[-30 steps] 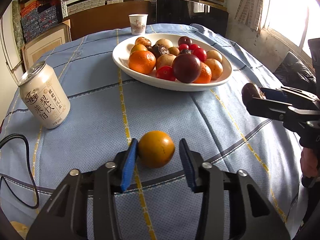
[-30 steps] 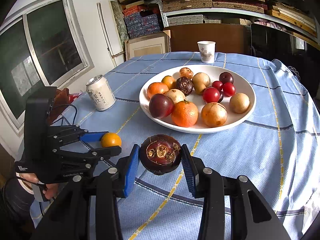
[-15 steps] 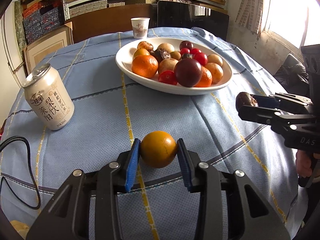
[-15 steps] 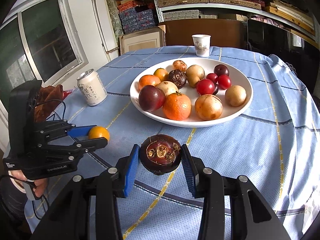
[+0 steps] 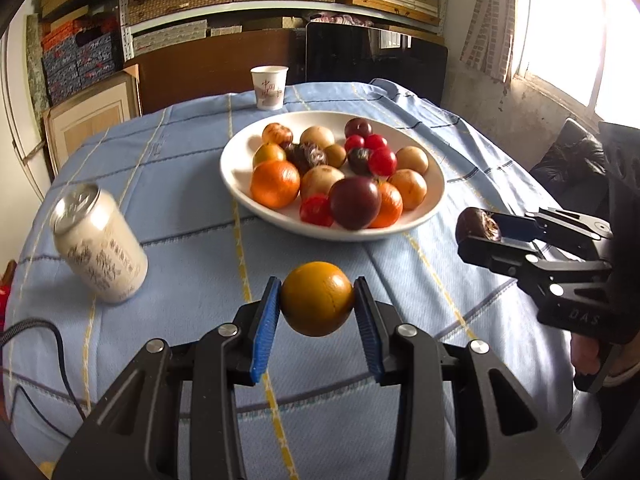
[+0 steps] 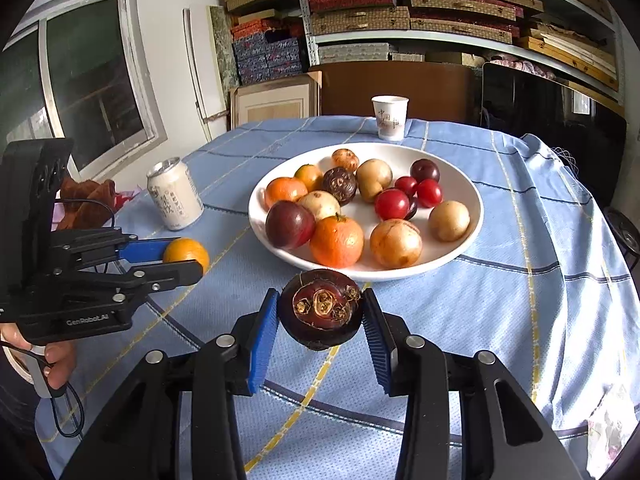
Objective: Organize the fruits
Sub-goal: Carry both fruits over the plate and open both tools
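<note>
Left tool (image 5: 316, 300) clenched on round yellow-orange citrus fruit (image 5: 316, 298); right tool (image 6: 321, 312) clenched on dark purple round mangosteen (image 6: 321, 312), both near white ceramic fruit plate (image 6: 468, 240) on tabletop.

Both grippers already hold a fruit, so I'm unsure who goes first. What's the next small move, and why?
Probably carry the right gripper forward over the plate's near rim: its dark round fruit hangs just short of that rim, closer than the left gripper's orange fruit.
</note>
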The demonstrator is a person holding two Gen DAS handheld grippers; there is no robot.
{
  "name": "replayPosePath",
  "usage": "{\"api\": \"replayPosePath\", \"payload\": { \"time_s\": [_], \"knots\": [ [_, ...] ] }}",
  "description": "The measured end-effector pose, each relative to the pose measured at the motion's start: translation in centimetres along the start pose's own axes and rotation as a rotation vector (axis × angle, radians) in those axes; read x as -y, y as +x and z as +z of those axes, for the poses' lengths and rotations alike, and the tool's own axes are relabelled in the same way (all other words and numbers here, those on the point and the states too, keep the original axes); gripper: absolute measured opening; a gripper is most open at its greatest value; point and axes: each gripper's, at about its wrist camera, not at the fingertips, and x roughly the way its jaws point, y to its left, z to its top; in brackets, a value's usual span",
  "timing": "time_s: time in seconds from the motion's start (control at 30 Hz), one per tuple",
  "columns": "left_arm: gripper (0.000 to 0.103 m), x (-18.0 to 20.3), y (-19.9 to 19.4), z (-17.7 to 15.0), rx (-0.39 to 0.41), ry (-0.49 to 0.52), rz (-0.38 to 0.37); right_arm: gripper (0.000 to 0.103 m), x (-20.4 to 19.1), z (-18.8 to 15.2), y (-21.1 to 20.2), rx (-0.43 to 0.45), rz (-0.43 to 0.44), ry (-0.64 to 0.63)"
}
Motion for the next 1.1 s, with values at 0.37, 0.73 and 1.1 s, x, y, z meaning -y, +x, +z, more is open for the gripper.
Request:
{"api": "replayPosePath", "payload": {
  "time_s": [0.37, 0.73, 1.1],
  "knots": [
    [0.037, 0.3, 1.8, 8.1, 0.031, 0.015, 0.018, 0.042, 4.8, 5.2, 1.8, 0.059, 0.011, 0.147],
    [0.037, -0.6, 8.9, 13.5, -0.038, -0.069, 0.014, 0.042, 7.7, 8.8, 8.7, 0.032, -0.025, 0.151],
    [0.071, -1.7, 11.1, 13.7, -0.065, -0.097, 0.125, 0.066, 7.3, 9.6, 9.2, 0.052, -0.037, 0.104]
  ]
}}
